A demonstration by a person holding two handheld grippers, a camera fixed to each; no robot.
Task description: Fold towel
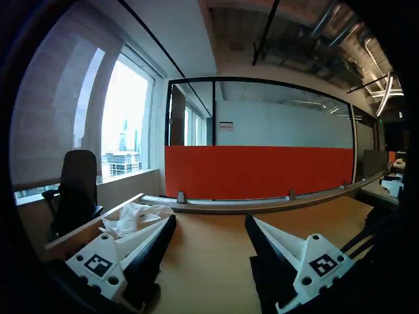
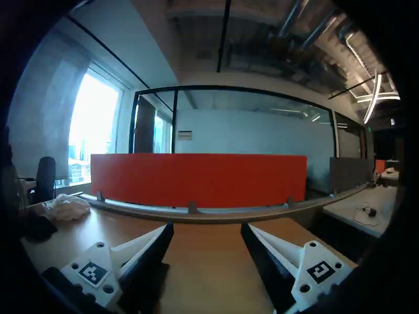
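A crumpled white towel (image 1: 135, 215) lies at the far left of the wooden desk (image 1: 209, 251) in the left gripper view, just beyond my left gripper's left finger. My left gripper (image 1: 210, 220) hovers open over bare desk, nothing between its fingers. In the right gripper view the same towel (image 2: 64, 206) sits as a heap at the far left of the desk (image 2: 209, 261), well away from my right gripper (image 2: 207, 226). That gripper is open too and holds nothing.
An orange divider panel (image 1: 256, 170) with a grey rail runs along the desk's back edge. A black office chair (image 1: 76, 191) stands left by the window. A dark object (image 2: 36, 227) lies near the towel. A second desk (image 2: 366, 206) is at right.
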